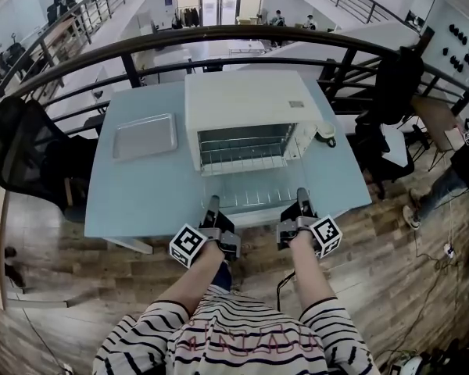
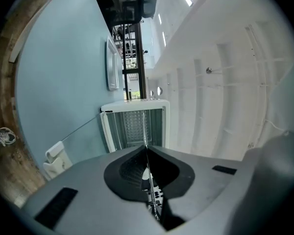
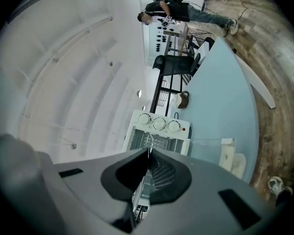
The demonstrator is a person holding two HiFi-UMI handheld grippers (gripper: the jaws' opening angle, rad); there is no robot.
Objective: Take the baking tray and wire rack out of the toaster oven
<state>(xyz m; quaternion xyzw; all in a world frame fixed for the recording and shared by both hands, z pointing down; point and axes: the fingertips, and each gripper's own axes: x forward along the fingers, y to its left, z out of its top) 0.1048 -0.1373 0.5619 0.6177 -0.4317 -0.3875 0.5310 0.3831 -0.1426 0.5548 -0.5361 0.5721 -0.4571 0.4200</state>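
Fingers of the left gripper [image 1: 213, 201] and right gripper [image 1: 302, 195] are clamped on the silver wire rack's [image 1: 254, 200] near edge. The rack stretches ahead of them toward the open white toaster oven [image 1: 250, 100].

Table [image 1: 141, 194] bears toaster oven [image 1: 246, 100] and baking tray [image 1: 144, 137].

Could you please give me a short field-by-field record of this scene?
table: light blue
toaster oven: white, mid-table, door open
baking tray: flat on the table, left of the oven, apart from it
wire rack: in front of the oven, over its open door
left gripper: shut on the rack's near edge
right gripper: likewise
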